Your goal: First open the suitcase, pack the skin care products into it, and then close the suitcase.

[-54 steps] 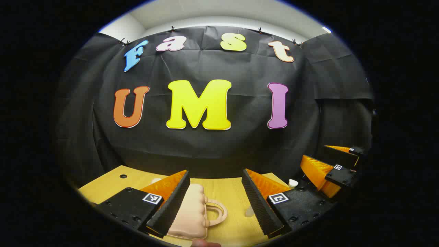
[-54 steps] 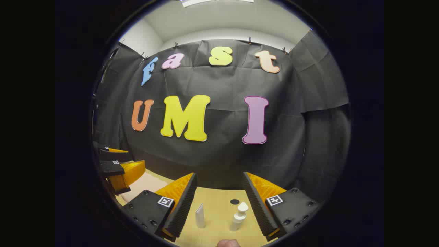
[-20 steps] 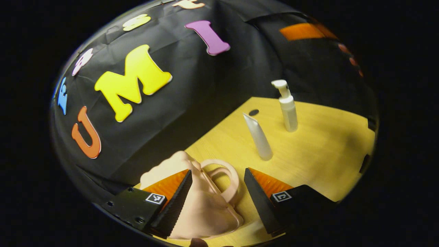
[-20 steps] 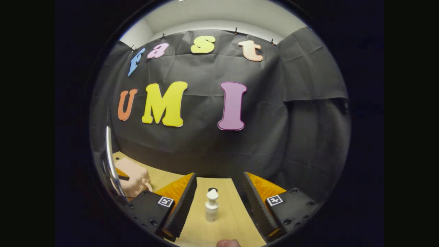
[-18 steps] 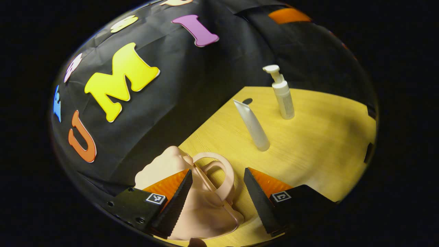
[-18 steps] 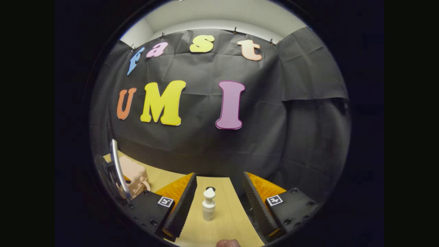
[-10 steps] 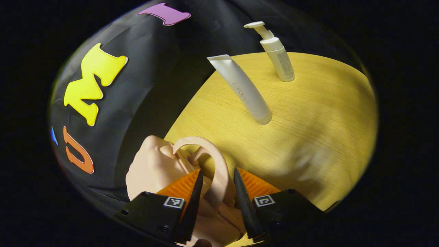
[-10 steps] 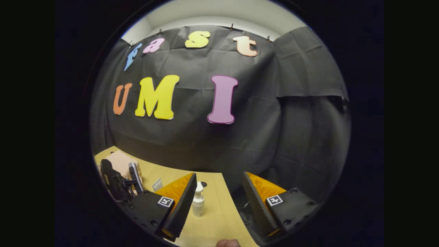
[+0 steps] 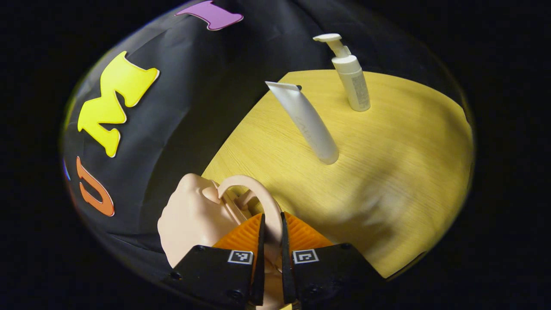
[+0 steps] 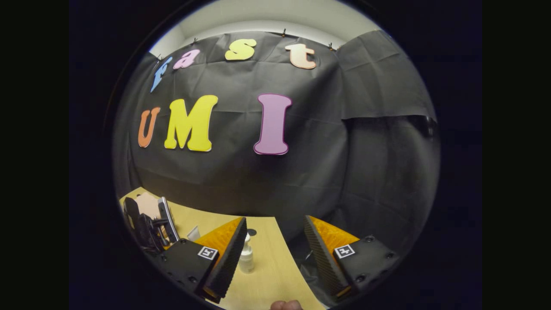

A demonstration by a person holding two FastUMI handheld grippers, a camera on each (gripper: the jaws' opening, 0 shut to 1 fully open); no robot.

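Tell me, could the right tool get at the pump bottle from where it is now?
Probably yes. The right tool is open, and the pump bottle stands upright on the table just ahead, beside its left finger, with nothing between them.

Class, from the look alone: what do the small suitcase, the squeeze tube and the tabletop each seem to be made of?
Suitcase: likely moulded plastic, matte peach, with smooth rounded ribs and a one-piece handle.
Squeeze tube: probably soft plastic, satin white, with a flat crimped end.
Tabletop: wood or wood-look laminate, with fine straight grain lines; which one is unclear.
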